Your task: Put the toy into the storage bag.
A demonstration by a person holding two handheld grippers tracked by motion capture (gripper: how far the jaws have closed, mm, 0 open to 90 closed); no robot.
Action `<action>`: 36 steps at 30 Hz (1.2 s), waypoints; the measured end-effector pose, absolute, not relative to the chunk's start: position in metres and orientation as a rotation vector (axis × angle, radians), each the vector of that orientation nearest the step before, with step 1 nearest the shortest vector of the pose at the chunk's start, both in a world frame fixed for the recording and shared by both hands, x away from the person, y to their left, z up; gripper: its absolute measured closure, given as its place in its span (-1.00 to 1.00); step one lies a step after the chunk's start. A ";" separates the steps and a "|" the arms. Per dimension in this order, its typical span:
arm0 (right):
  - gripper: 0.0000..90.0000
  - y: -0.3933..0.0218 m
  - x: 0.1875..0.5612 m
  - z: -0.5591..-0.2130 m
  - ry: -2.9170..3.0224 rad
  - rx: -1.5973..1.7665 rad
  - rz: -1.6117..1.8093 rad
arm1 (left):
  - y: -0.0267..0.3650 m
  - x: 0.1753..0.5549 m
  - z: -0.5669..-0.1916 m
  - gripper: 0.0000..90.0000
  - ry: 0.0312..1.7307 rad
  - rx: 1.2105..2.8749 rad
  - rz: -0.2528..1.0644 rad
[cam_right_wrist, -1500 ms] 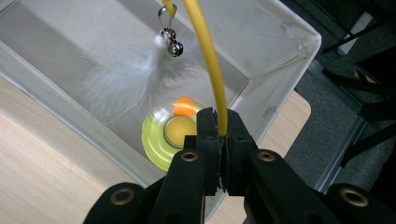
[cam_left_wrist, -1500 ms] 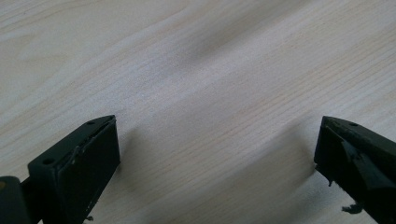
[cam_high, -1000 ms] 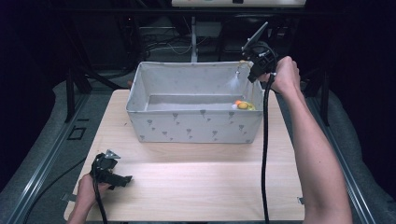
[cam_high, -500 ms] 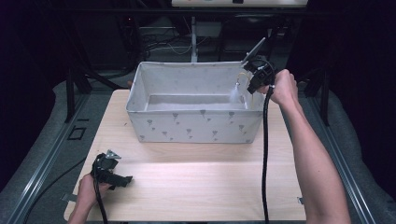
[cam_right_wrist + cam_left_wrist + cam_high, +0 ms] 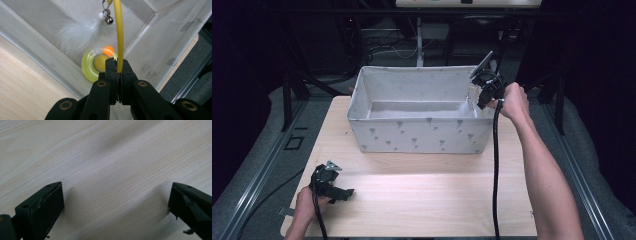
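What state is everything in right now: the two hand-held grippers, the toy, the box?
Right hand-held gripper: shut on the yellow wand.
Yellow wand of the feather cat toy: clamped, hanging over the bin corner.
Left hand-held gripper: open, empty, above the wooden table.
Grey fabric bin: upright, open-topped.

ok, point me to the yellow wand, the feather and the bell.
yellow wand (image 5: 120,37), right gripper view, mid-shaft above the shut jaws.
feather (image 5: 75,35), right gripper view, middle of the white plume.
bell (image 5: 109,20), right gripper view, the small silver ball.
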State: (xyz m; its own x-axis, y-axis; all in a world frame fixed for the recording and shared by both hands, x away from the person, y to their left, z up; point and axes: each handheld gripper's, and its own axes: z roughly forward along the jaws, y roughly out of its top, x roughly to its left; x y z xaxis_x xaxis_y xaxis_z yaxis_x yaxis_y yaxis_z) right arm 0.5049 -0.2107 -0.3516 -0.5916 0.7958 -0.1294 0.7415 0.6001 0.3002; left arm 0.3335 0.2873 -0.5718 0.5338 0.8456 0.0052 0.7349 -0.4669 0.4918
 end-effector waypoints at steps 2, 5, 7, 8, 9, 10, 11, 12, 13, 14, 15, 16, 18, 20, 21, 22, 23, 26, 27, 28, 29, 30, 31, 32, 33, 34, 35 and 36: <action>0.96 -0.210 0.505 -0.356 2.580 1.257 0.318 | 0.287 0.333 -0.572 -1.00 1.294 2.339 0.344; 0.96 -0.210 0.506 -0.361 2.597 1.264 0.285 | 0.287 0.334 -0.572 -1.00 1.288 2.347 0.342; 0.96 -0.211 0.506 -0.364 2.591 1.264 0.296 | 0.287 0.334 -0.572 -1.00 1.287 2.350 0.342; 0.96 -0.211 0.506 -0.365 2.596 1.271 0.286 | 0.287 0.334 -0.572 -1.00 1.288 2.348 0.345; 0.96 -0.211 0.507 -0.368 2.597 1.274 0.289 | 0.287 0.334 -0.572 -1.00 1.289 2.347 0.345; 0.96 -0.212 0.508 -0.370 2.604 1.278 0.286 | 0.287 0.334 -0.572 -1.00 1.290 2.347 0.345; 0.96 -0.212 0.508 -0.371 2.604 1.274 0.280 | 0.287 0.334 -0.572 -1.00 1.290 2.347 0.343; 0.96 -0.211 0.510 -0.374 2.606 1.283 0.275 | 0.287 0.334 -0.573 -1.00 1.290 2.347 0.343; 0.96 -0.211 0.510 -0.375 2.603 1.285 0.283 | 0.287 0.334 -0.572 -1.00 1.290 2.347 0.343; 0.96 -0.211 0.511 -0.374 2.605 1.287 0.281 | 0.287 0.334 -0.572 -1.00 1.287 2.350 0.340; 0.96 -0.211 0.511 -0.374 2.605 1.287 0.281 | 0.287 0.334 -0.572 -1.00 1.287 2.350 0.340; 0.96 -0.211 0.511 -0.374 2.604 1.288 0.277 | 0.287 0.334 -0.572 -1.00 1.288 2.350 0.340; 0.96 -0.211 0.511 -0.374 2.606 1.294 0.276 | 0.287 0.334 -0.572 -1.00 1.286 2.349 0.341; 0.96 -0.212 0.511 -0.374 2.608 1.303 0.286 | 0.287 0.334 -0.572 -1.00 1.286 2.350 0.339; 0.95 -0.212 0.511 -0.374 2.605 1.308 0.279 | 0.287 0.334 -0.572 -1.00 1.286 2.349 0.342; 0.95 -0.212 0.511 -0.374 2.605 1.308 0.279 | 0.287 0.334 -0.572 -1.00 1.286 2.349 0.342; 0.95 -0.213 0.511 -0.374 2.605 1.310 0.280 | 0.287 0.334 -0.572 -1.00 1.286 2.348 0.339; 0.85 -0.216 0.510 -0.370 2.597 1.317 0.310 | 0.286 0.334 -0.572 -1.00 1.290 2.345 0.345; 0.80 -0.217 0.509 -0.368 2.585 1.327 0.342 | 0.286 0.334 -0.572 -1.00 1.289 2.344 0.346; 0.71 -0.221 0.507 -0.360 2.575 1.332 0.376 | 0.286 0.334 -0.572 -1.00 1.289 2.345 0.346; 0.71 -0.221 0.507 -0.360 2.575 1.332 0.376 | 0.286 0.334 -0.572 -1.00 1.290 2.345 0.347; 0.66 -0.222 0.506 -0.357 2.572 1.332 0.384 | 0.286 0.334 -0.572 -1.00 1.290 2.344 0.348; 0.54 -0.223 0.504 -0.350 2.560 1.332 0.403 | 0.286 0.334 -0.573 -1.00 1.291 2.344 0.343; 0.54 -0.223 0.504 -0.350 2.560 1.332 0.403 | 0.286 0.334 -0.573 -1.00 1.291 2.344 0.343; 0.43 -0.225 0.501 -0.344 2.556 1.332 0.427 | 0.286 0.334 -0.573 -1.00 1.289 2.346 0.344; 0.43 -0.225 0.501 -0.344 2.556 1.332 0.427 | 0.286 0.334 -0.573 -1.00 1.289 2.346 0.344; 0.32 -0.227 0.498 -0.337 2.554 1.332 0.454 | 0.286 0.334 -0.572 -1.00 1.288 2.347 0.343; 0.32 -0.227 0.498 -0.337 2.554 1.332 0.454 | 0.286 0.334 -0.572 -1.00 1.288 2.346 0.344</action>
